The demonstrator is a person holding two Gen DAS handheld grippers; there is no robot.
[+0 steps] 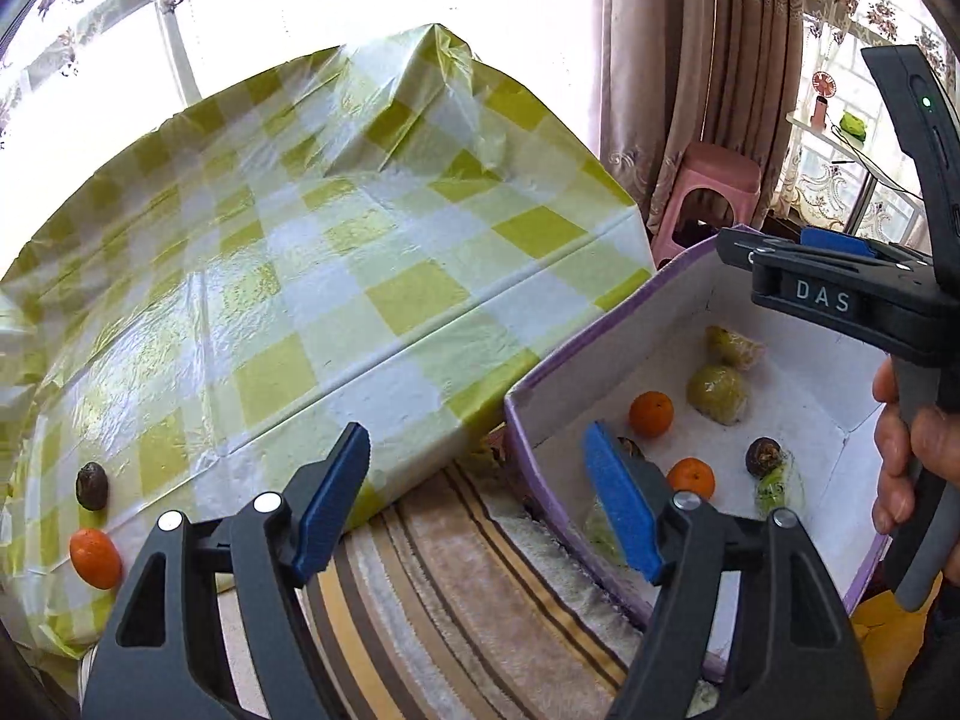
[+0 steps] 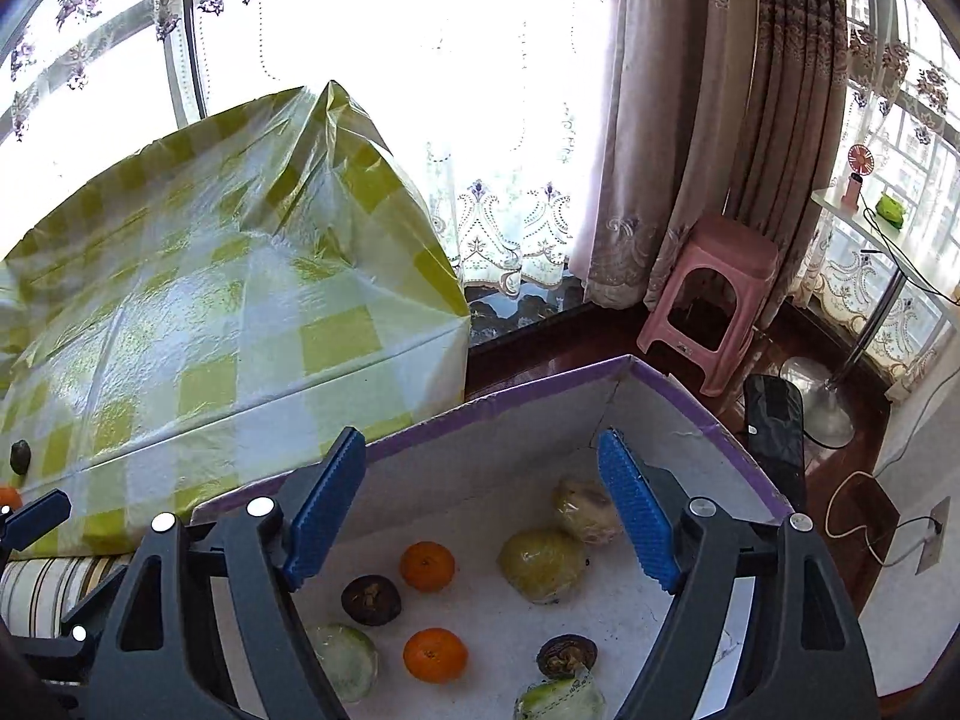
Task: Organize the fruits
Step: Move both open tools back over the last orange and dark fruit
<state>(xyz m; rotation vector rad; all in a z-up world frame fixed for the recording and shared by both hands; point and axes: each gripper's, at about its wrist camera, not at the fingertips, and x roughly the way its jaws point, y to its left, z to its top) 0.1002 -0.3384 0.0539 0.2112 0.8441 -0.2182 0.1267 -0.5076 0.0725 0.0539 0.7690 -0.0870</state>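
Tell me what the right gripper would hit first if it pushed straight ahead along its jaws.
Probably the white floor of the purple-edged box, near the wrapped green fruit and an orange. The right gripper has open, empty jaws; depth is uncertain.

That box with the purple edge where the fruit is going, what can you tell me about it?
The box is open-topped and looks like cardboard: white inside, with purple along the rim and outer walls. One far corner shows a crack or seam. It sits lower than the checked tablecloth, partly over a striped rug. Lying loose on its floor are two oranges, two dark round fruits and several pale green fruits that seem to be wrapped in plastic. Neither gripper touches it.
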